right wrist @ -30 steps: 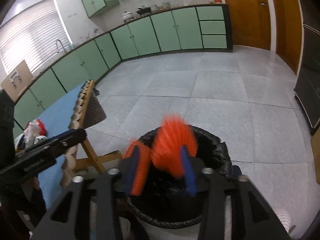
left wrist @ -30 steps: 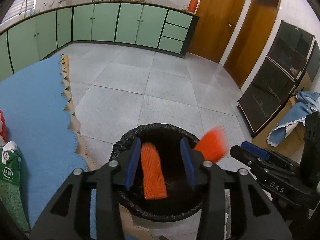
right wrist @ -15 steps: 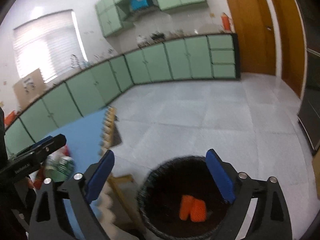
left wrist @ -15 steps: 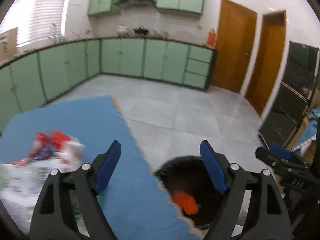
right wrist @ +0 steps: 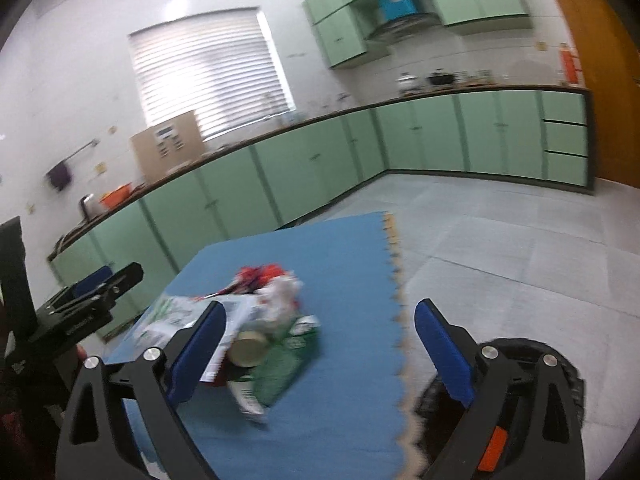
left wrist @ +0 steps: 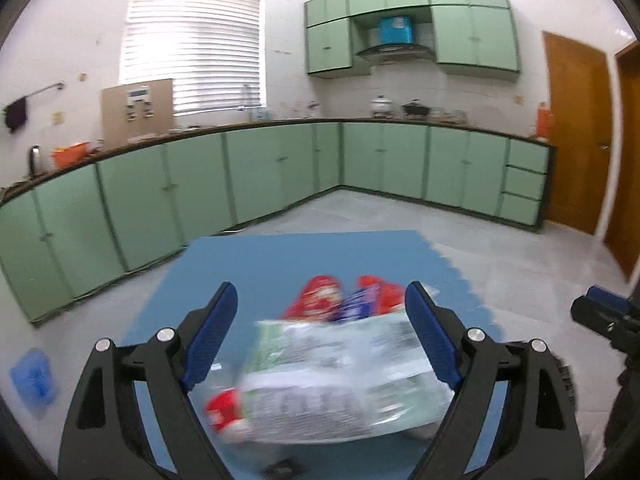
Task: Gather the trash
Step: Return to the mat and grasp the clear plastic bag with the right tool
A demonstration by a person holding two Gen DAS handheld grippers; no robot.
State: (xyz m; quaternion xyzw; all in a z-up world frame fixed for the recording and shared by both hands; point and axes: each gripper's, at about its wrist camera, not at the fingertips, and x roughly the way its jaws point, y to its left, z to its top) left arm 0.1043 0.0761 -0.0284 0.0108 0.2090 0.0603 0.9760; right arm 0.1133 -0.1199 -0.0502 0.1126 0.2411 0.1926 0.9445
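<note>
A pile of wrappers lies on the blue-covered table (left wrist: 280,264). In the left wrist view a green and white packet (left wrist: 340,376) lies nearest, with red wrappers (left wrist: 320,300) behind it. My left gripper (left wrist: 320,336) is open and empty just above that packet. In the right wrist view the pile (right wrist: 264,328) includes a round tin (right wrist: 248,348) and a green packet (right wrist: 284,364). My right gripper (right wrist: 316,348) is open and empty over the table's right part. The black-lined bin (right wrist: 516,412) stands at the lower right, with an orange piece (right wrist: 492,454) inside.
Green cabinets (left wrist: 280,176) line the walls beyond grey tiled floor (right wrist: 500,248). Brown doors (left wrist: 576,136) are at the right. The table's scalloped edge (right wrist: 400,320) runs beside the bin. A blue object (left wrist: 32,376) lies on the floor at left.
Both grippers opened and dropped orange pieces into the bin, then swung left from the bin to over the table's wrapper pile.
</note>
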